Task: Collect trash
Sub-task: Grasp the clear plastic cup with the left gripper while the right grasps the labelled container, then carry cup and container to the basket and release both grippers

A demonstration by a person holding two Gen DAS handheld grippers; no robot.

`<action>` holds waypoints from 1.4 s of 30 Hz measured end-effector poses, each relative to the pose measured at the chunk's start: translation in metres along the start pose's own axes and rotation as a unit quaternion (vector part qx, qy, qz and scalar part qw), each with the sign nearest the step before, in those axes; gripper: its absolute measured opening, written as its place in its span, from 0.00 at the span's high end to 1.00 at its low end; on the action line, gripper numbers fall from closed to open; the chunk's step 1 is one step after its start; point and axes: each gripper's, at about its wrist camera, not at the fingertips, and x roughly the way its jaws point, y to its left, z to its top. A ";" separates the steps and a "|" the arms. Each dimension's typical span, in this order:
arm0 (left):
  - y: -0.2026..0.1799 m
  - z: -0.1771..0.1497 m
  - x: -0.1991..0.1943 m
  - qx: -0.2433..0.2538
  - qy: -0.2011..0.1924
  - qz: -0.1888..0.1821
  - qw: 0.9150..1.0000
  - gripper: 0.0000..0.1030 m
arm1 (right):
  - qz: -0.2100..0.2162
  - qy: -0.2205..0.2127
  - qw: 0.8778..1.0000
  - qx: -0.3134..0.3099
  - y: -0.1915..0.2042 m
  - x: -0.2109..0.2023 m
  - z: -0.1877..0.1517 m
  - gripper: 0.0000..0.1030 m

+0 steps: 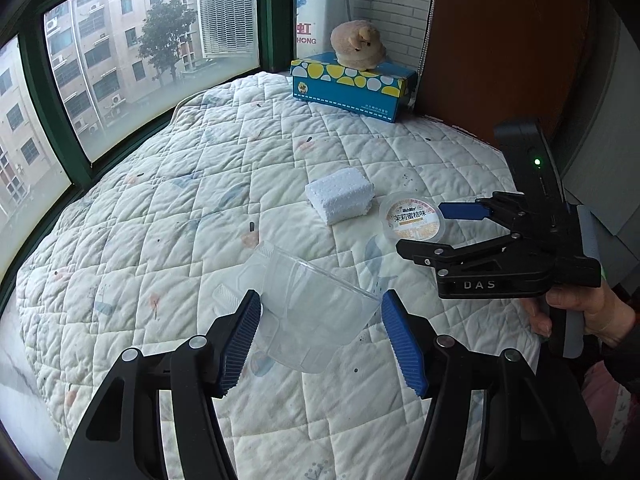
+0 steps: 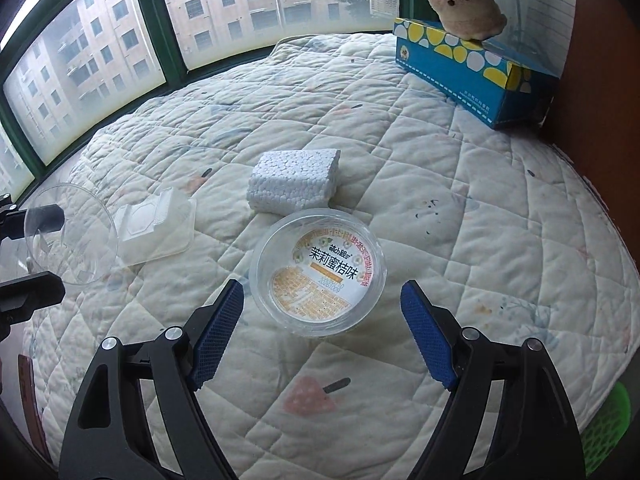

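Note:
A clear plastic cup (image 1: 316, 320) sits tilted between the blue pads of my left gripper (image 1: 320, 300), which is shut on it just above the quilted bed (image 1: 168, 216). In the right wrist view the same cup (image 2: 68, 232) shows at the left edge between that gripper's black fingers (image 2: 32, 292). A round lidded tub with an orange label (image 2: 318, 272) lies on the quilt. My right gripper (image 2: 322, 292) stands open on either side of it, pads clear of it. A white foam block (image 2: 294, 182) lies just behind it. A clear blister tray (image 2: 156, 228) lies to the left.
A blue tissue box (image 1: 352, 84) with a plush toy (image 1: 360, 44) on it stands at the far corner by the wooden headboard (image 1: 500, 40). Green-framed windows (image 1: 80, 152) run along the bed's far side. A green mesh basket (image 2: 608, 432) shows at the lower right.

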 end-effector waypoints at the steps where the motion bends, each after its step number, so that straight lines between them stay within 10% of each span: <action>1: 0.000 0.000 0.000 0.000 0.000 0.000 1.000 0.41 | 0.000 0.001 1.000 0.001 0.000 0.002 0.000 0.27; 19: -0.028 -0.004 0.000 0.009 0.005 -0.008 1.000 0.41 | 0.008 -0.028 0.999 0.031 -0.009 -0.050 -0.029 0.38; 42: -0.169 0.007 0.007 0.091 0.002 -0.084 0.992 0.41 | -0.081 -0.059 0.985 0.138 -0.108 -0.165 -0.139 0.38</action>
